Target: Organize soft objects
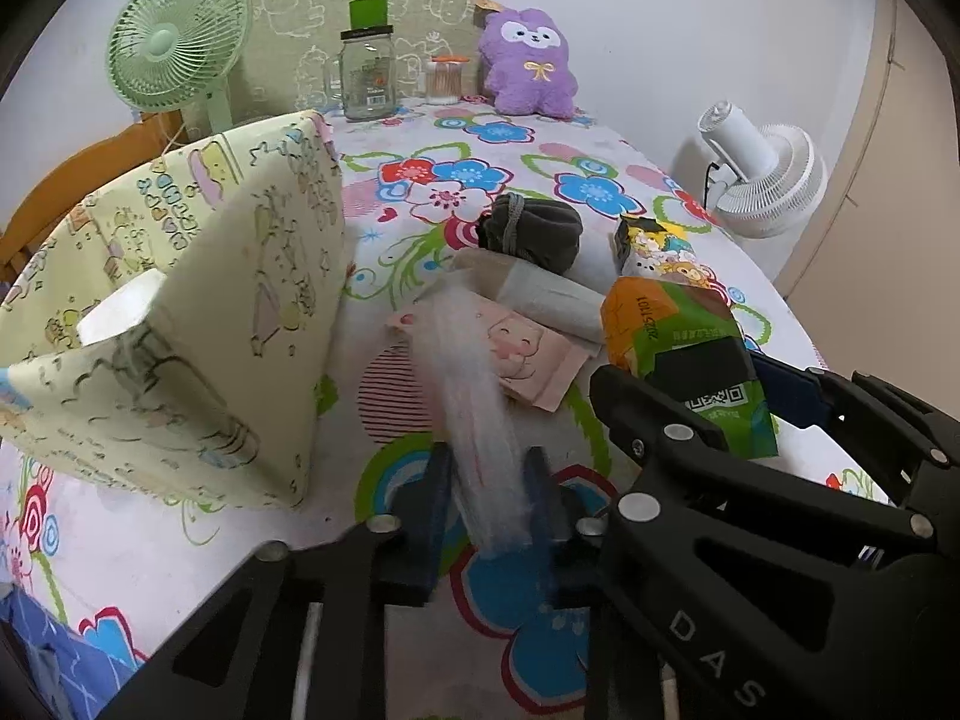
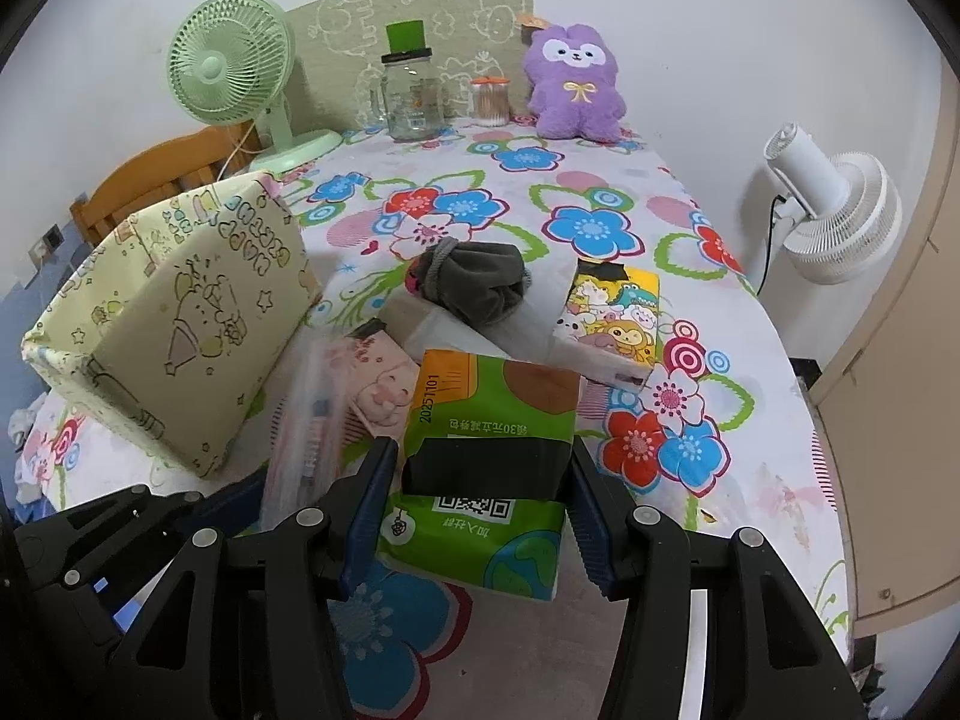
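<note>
Both tongs are loaded! The left tongs (image 1: 489, 498) pinch a blurred white packet (image 1: 474, 396), and the right tongs (image 2: 480, 498) clamp the green tissue pack (image 2: 486, 456), both over the bench's (image 2: 750, 360) near edge. The yellow box (image 2: 180, 324) waits at the left edge. Grey pouch (image 2: 474, 288), pink pack (image 2: 384, 390) and cartoon tissue pack (image 2: 612, 324) still lie mid-bench, so I'd say plenty remains.

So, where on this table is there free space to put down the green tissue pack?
Bare cloth shows between the purple plush and the grey pouch, and right of the cartoon tissue pack toward the table edge. It is crowded between the yellow box and the green tissue pack.
</note>
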Demonstrator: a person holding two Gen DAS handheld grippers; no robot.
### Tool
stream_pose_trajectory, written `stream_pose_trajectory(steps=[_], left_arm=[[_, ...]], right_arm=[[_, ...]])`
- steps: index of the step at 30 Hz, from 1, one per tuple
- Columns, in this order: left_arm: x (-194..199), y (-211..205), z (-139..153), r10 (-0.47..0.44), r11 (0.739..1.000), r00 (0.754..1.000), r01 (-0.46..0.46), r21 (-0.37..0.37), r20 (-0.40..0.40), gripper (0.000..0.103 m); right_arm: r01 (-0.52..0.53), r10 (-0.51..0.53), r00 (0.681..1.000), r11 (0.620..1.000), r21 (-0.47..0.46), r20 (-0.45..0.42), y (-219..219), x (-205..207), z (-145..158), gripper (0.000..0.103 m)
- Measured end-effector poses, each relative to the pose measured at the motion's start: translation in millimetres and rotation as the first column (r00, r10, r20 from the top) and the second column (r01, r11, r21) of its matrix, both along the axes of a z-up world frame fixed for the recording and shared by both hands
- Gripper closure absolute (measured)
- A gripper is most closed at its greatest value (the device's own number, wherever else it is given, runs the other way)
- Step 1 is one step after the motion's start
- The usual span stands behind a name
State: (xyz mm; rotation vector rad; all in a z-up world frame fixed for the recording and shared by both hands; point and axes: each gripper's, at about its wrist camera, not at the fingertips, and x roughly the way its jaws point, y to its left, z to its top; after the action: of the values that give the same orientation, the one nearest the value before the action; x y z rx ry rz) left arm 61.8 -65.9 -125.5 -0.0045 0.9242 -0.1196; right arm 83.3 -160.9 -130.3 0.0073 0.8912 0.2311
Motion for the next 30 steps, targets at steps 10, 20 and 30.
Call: stream_pose_trajectory(steps=[10, 20, 30], left_arm=[[-9, -2, 18, -0.006, 1.0, 0.999, 0.005, 0.017, 0.049, 0.089], [-11, -6, 50, -0.027, 1.0, 0.994, 0.025, 0.018, 0.104, 0.089], [-10, -7, 78, -0.037, 0.999, 0.99, 0.034, 0.023, 0.139, 0.089]], right_arm=[[0.018, -0.018, 0.999, 1.0, 0.005, 0.036, -4, -12, 19, 0.045], [0.056, -0.057, 0.994, 0.998, 0.012, 0.097, -12, -18, 52, 0.045], [0.074, -0.076, 0.986, 0.997, 0.02, 0.147, -15, -18, 80, 0.045]])
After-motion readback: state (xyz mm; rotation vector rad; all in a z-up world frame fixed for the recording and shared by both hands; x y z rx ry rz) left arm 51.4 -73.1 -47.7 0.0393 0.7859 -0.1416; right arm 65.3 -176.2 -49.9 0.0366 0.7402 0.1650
